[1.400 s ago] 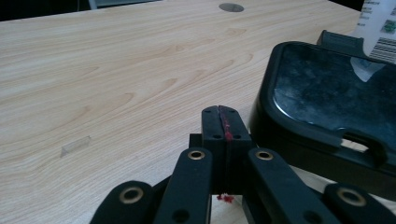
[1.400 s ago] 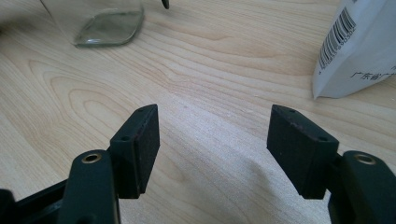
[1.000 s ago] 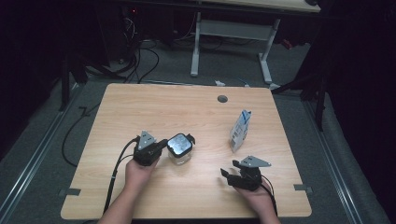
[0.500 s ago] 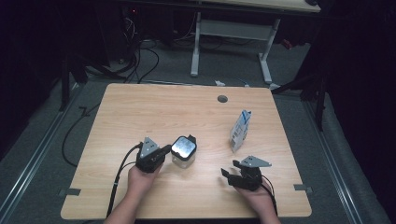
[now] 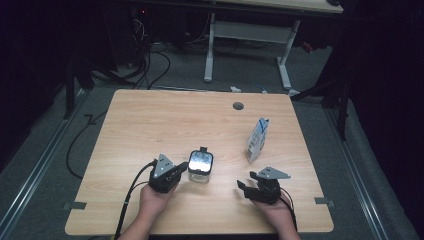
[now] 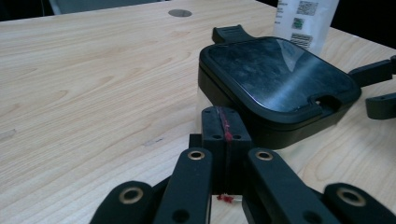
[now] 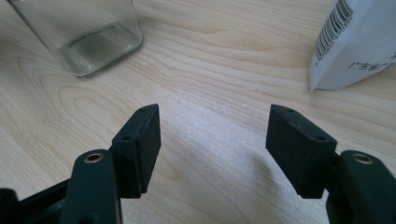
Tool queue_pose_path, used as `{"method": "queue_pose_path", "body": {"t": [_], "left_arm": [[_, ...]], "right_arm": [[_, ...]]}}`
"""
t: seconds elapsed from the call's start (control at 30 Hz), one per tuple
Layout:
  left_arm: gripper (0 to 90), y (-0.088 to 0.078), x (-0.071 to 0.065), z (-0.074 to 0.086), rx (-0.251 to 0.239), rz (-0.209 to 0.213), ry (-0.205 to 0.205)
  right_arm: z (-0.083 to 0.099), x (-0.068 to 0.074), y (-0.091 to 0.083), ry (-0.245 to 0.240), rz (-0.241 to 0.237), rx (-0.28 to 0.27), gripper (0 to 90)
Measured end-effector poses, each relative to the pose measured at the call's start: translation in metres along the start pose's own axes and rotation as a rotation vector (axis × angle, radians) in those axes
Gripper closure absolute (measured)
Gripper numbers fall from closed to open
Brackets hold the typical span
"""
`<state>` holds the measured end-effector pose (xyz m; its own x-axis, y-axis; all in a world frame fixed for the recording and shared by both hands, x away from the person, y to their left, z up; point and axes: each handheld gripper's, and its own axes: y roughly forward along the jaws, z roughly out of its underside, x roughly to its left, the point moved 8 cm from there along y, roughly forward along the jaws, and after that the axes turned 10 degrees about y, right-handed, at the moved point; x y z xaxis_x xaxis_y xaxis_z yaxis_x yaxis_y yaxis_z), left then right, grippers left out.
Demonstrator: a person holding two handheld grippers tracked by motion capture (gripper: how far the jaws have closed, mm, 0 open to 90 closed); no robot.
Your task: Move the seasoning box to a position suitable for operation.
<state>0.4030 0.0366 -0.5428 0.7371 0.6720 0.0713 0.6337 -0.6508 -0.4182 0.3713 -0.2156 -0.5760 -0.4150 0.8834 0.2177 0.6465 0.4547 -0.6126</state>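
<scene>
- Glass jar [image 5: 200, 169], clear, square-sided, black lid with end tabs: standing on desk [image 5: 150, 120], lower centre of the high view; upper right of the left gripper view [image 6: 275, 88]; clear base at upper left of the right gripper view [image 7: 88, 37].
- Left tool [image 5: 184, 166]: lower left of centre in the high view, held in a hand [image 5: 152, 200] entering from the bottom edge; jaws pressed together with nothing between, tips against the jar's left side just under the lid; same in the left gripper view [image 6: 224, 140].
- Right tool [image 5: 246, 184]: lower right of the high view, in the other hand [image 5: 272, 210]; jaws standing wide apart over bare wood, nothing between them, as seen in the right gripper view [image 7: 212, 135]; well apart from the jar.
- White pouch [image 5: 257, 139], blue print, barcode: upright, right of centre in the high view, beyond the right tool; upper right corner of the right gripper view [image 7: 355, 42].
- Cable hole [image 5: 238, 106]: upper centre of the desk top.
</scene>
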Motion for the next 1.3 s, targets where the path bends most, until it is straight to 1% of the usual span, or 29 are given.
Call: {"method": "queue_pose_path", "body": {"t": [0.4, 0.53, 0.63, 0.7, 0.77, 0.83, 1.07, 1.1, 1.3], "left_arm": [[89.8, -0.002, -0.014, 0.004, -0.008, 0.029, 0.016], [89.9, -0.001, -0.021, 0.005, -0.007, 0.043, 0.026], [89.8, -0.001, -0.025, 0.005, -0.006, 0.050, 0.036], [89.8, -0.001, -0.027, 0.004, -0.007, 0.053, 0.035], [89.8, 0.000, -0.030, 0.004, -0.007, 0.059, 0.042], [89.8, 0.000, -0.033, 0.004, -0.006, 0.065, 0.045], [89.8, 0.001, -0.042, 0.001, -0.007, 0.083, 0.053], [89.8, 0.002, -0.045, 0.000, -0.006, 0.088, 0.057], [89.7, 0.005, -0.052, -0.002, -0.010, 0.102, 0.069]], "right_arm": [[0.001, 0.000, 0.002, -0.008, 0.011, 0.007, 36.8], [0.002, 0.000, 0.002, -0.010, 0.013, 0.006, 39.7], [0.002, 0.001, 0.002, -0.014, 0.015, 0.003, 40.0], [0.002, 0.000, 0.002, -0.010, 0.015, 0.003, 40.4], [0.001, 0.000, 0.001, -0.020, 0.017, -0.004, 43.1], [0.000, 0.000, 0.000, -0.019, 0.016, -0.012, 43.9], [-0.001, -0.002, -0.001, -0.028, 0.020, -0.019, 44.7], [-0.002, -0.002, -0.002, -0.034, 0.020, -0.022, 44.8], [-0.003, -0.002, -0.004, -0.027, 0.022, -0.031, 45.0]]}}
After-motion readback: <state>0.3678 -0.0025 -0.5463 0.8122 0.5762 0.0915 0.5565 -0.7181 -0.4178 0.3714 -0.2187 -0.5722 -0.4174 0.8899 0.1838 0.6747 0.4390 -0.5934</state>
